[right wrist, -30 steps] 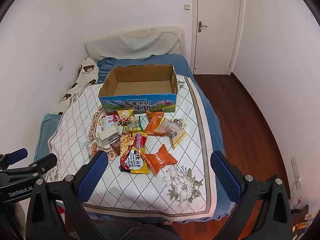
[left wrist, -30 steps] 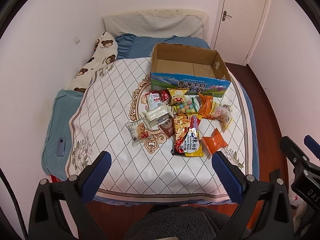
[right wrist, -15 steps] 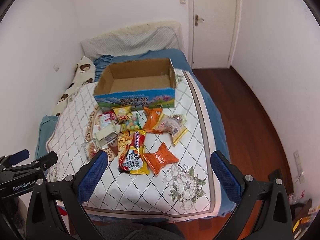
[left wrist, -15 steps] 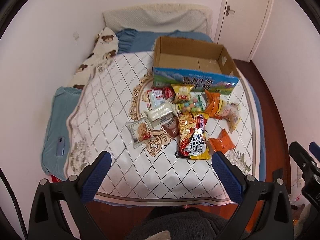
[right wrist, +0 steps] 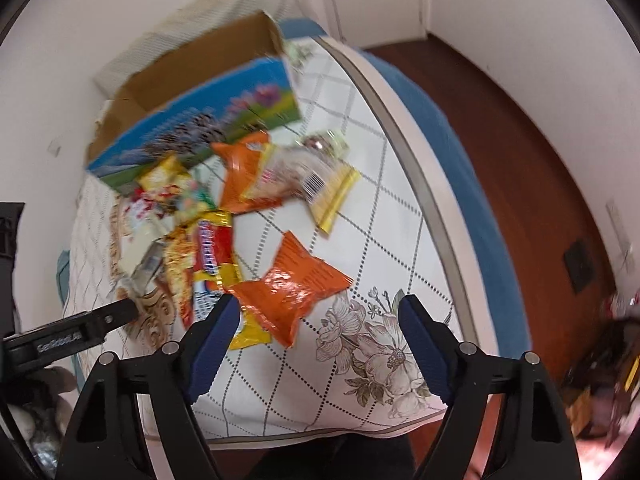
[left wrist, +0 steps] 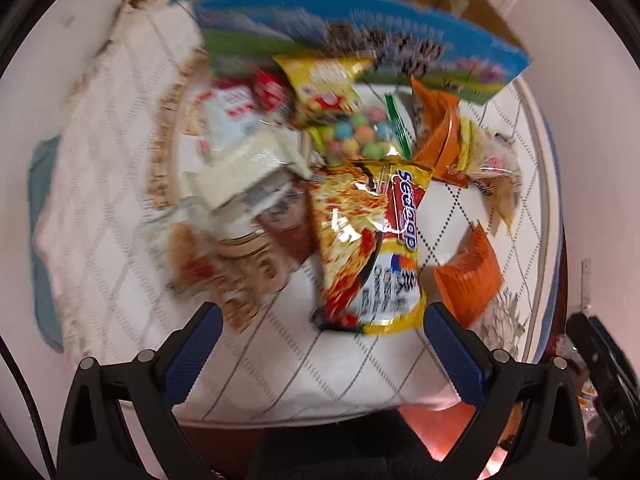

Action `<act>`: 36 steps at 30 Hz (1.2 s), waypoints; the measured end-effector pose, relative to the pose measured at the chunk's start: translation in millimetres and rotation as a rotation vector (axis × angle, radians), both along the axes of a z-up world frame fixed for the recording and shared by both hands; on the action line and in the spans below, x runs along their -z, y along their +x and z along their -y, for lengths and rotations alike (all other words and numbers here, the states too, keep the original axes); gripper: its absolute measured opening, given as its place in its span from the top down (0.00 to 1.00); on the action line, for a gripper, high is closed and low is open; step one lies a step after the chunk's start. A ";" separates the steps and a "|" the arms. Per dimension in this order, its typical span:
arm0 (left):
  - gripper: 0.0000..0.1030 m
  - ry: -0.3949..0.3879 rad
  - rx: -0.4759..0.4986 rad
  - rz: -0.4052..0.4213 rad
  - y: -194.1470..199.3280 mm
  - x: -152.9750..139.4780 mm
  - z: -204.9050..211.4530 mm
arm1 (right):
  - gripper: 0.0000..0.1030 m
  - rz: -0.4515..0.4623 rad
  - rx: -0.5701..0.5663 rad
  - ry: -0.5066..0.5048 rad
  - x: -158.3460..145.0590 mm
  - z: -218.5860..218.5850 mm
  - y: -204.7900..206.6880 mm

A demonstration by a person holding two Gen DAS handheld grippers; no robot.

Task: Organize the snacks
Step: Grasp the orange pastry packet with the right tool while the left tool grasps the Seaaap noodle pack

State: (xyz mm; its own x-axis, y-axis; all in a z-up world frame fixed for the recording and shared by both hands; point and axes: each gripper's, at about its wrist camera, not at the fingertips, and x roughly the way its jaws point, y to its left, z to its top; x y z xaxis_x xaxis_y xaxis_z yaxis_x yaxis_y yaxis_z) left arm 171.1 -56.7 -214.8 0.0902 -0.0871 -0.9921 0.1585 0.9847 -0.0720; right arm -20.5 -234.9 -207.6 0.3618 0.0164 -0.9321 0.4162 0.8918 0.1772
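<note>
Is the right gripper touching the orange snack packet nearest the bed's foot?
Cannot tell. In the right wrist view the right gripper straddles the orange packet, open; blur hides any gap.

Left gripper (left wrist: 322,330): bare quilt (left wrist: 304,364) between and below the jaws; noodle packet (left wrist: 370,244) just ahead, snack pile behind it, box (left wrist: 360,28) closing the far side.
Right gripper (right wrist: 318,324): orange packet (right wrist: 290,286) just ahead of the jaws, bare flowered quilt (right wrist: 372,344) between them and rightward.
</note>
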 end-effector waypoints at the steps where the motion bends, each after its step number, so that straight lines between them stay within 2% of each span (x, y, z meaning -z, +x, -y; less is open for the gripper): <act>1: 0.00 -0.001 0.008 -0.018 6.9 11.2 4.4 | 0.19 -0.017 0.012 0.020 7.6 3.3 3.6; 4: 0.00 -0.001 0.011 -0.082 24.0 43.7 14.5 | 0.19 -0.063 0.053 0.104 31.6 12.9 13.9; 7: 0.00 -0.008 -0.007 -0.123 35.5 65.3 19.7 | 0.19 -0.114 0.111 0.242 64.4 22.5 27.9; 11: 0.00 -0.027 -0.040 -0.142 40.0 76.4 24.2 | 0.18 -0.170 0.169 0.405 105.6 25.9 45.0; 14: 0.00 -0.015 -0.069 -0.150 40.3 77.1 25.9 | 0.19 -0.242 0.173 0.477 134.8 21.0 59.1; 15: 0.00 -0.011 -0.082 -0.153 40.8 77.3 25.8 | 0.23 -0.263 0.159 0.474 140.8 18.8 62.9; 16: 0.00 -0.005 -0.090 -0.154 42.2 81.2 28.4 | 0.35 -0.273 0.136 0.460 143.6 16.7 66.3; 18: 0.00 0.007 -0.101 -0.164 46.9 86.9 34.8 | 0.40 -0.285 0.028 0.396 142.9 11.0 74.1; 19: 0.00 0.012 -0.105 -0.169 49.5 90.4 38.9 | 0.43 -0.288 -0.026 0.351 140.1 8.5 77.1; 23: 0.00 0.031 -0.086 -0.171 56.6 99.4 51.5 | 0.44 -0.258 -0.325 0.010 116.7 -10.7 88.5; 24: 0.01 0.042 -0.073 -0.167 58.4 101.7 58.9 | 0.44 -0.255 -0.373 -0.045 115.1 -13.7 89.8; 25: 0.11 0.053 -0.063 -0.161 58.3 104.7 64.0 | 0.44 -0.250 -0.407 -0.070 115.3 -15.0 91.0; 27: 0.15 0.079 -0.047 -0.150 56.3 110.0 72.7 | 0.42 -0.250 -0.464 -0.098 119.4 -17.6 94.0; 29: 0.15 0.090 -0.044 -0.120 52.9 110.8 77.9 | 0.35 -0.257 -0.476 -0.097 124.6 -17.3 95.9; 33: 0.15 0.087 -0.048 -0.114 33.7 107.1 78.4 | 0.30 -0.260 -0.399 0.011 133.9 -3.7 95.0; 36: 0.14 0.056 -0.063 -0.151 27.4 121.5 77.2 | 0.30 -0.266 -0.316 0.072 147.0 12.0 93.5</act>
